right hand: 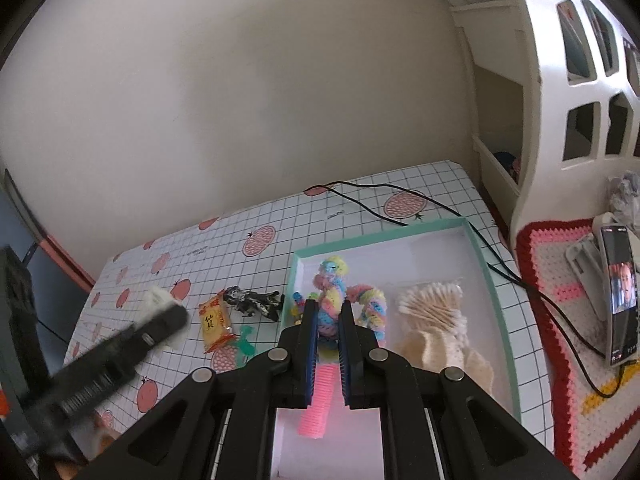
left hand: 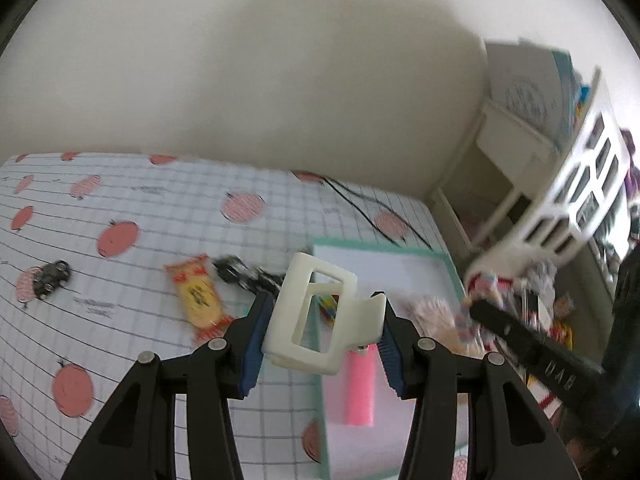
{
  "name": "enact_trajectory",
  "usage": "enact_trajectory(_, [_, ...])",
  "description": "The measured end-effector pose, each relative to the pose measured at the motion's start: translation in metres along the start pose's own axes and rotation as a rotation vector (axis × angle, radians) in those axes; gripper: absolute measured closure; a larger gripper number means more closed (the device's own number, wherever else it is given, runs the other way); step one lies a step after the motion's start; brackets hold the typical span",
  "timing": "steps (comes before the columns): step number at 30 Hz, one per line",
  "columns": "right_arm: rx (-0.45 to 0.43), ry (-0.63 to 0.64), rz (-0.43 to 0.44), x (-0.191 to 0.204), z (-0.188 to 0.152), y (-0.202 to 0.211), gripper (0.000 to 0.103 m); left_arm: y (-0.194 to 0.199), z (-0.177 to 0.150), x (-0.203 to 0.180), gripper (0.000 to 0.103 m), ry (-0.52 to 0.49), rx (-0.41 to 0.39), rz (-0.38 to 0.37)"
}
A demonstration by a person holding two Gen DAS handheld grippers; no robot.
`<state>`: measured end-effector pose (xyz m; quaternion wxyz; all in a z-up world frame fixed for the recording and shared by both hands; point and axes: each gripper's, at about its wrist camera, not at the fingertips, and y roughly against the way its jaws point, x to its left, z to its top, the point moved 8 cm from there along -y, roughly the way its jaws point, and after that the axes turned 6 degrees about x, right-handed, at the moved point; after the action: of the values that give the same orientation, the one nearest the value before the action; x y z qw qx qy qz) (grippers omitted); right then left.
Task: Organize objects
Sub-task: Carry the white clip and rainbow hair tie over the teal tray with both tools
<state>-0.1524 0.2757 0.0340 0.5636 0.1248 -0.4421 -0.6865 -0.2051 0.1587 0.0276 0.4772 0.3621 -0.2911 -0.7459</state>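
Cream hair claw clip [left hand: 316,316] is clamped between the blue pads of the left gripper [left hand: 320,320], held in the air over the left rim of the teal-edged tray [left hand: 448,264], tilted with its teeth end toward 11 o'clock. In the right wrist view that gripper shows as a blurred black bar at 8 o'clock with the clip a white smear [right hand: 162,300] at its tip. Right gripper [right hand: 328,344] has its fingers nearly together with a narrow gap, nothing between them; it hangs over the near part of the tray [right hand: 486,276]. In the tray: pink hair roller [right hand: 318,404] directly under the right gripper, multicolour fuzzy hair tie [right hand: 366,304] at 12 o'clock of the roller, bag of cotton swabs [right hand: 432,306] at its 2 o'clock, cream knit piece [right hand: 448,354] just below the swabs and touching them. On the gridded worktop [right hand: 280,216] left of the tray: black figurine [right hand: 256,302] just beside the tray wall, orange snack packet [right hand: 214,320] at the figurine's 8 o'clock, green plastic bit [right hand: 244,344] just below the packet. Small dark item [left hand: 52,278] lies well apart at the far left of the worktop, too blurred to identify. Black cable [right hand: 400,200] runs across the worktop behind the tray toward a phone [right hand: 620,296] on a crocheted mat [right hand: 560,288] at 3 o'clock. White shelf unit [right hand: 552,92] stands behind the mat.
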Motion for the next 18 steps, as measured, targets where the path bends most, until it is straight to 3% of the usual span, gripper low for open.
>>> enact_trajectory(6, [0.029,-0.009,0.0,-0.008,-0.007,-0.006,0.093,-0.018,-0.022,-0.022,0.052,-0.071,0.06,0.02])
enact_trajectory(12, [0.072,-0.017,-0.008,-0.013,-0.017,-0.017,0.093,-0.037,-0.039,-0.03,0.052,-0.08,0.119,-0.004])
enact_trajectory(18, [0.12,-0.014,-0.023,-0.017,-0.027,-0.033,0.093,-0.05,-0.047,-0.032,0.052,-0.108,0.136,0.0])
